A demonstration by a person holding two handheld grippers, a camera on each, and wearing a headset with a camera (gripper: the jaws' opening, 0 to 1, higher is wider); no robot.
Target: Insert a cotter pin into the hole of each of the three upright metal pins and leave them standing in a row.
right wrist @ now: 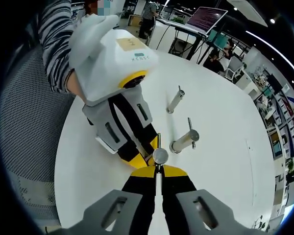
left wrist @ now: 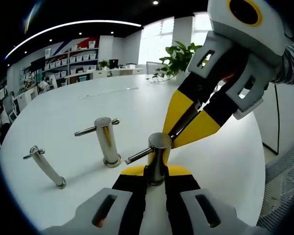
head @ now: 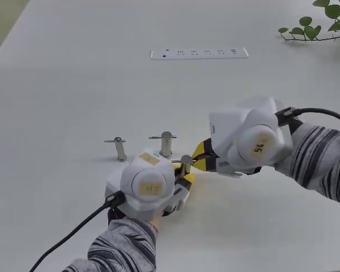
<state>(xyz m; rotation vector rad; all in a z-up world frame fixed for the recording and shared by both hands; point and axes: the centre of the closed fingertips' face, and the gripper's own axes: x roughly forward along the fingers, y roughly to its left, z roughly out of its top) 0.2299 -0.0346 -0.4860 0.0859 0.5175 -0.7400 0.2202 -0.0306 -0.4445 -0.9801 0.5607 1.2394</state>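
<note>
First, in the head view, three pins stand in a row on the white surface (head: 56, 113). The left metal pin (head: 119, 148) has the left cotter pin (head: 110, 140) crosswise through its head. The middle metal pin (head: 166, 144) likewise carries the middle cotter pin (head: 156, 136). The right metal pin (head: 186, 164) sits between the two tools. The left hand-held gripper (head: 184, 177) reaches it from the near side, and the right hand-held gripper (head: 200, 158) meets its head from the right. Both sleeves are striped. A power strip (head: 199, 53) lies far back on the surface, and a leafy plant (head: 323, 22) shows at the back right. Next, in the left gripper view, the left hand-held gripper's jaws are closed against the lower shaft of the right metal pin, one on each side. They hide its foot, so I cannot tell whether it rests on the surface. The right hand-held gripper's yellow-tipped jaws are pressed almost together on the third cotter pin (left wrist: 137, 155) right at the pin's head. The free end of the third cotter pin juts out of the head's other side. Lastly, in the right gripper view, the right hand-held gripper's jaws leave only a slit, with the thin cotter pin between them. Their tips touch the round top of the right metal pin. The other two pins stand apart beyond it.
</note>
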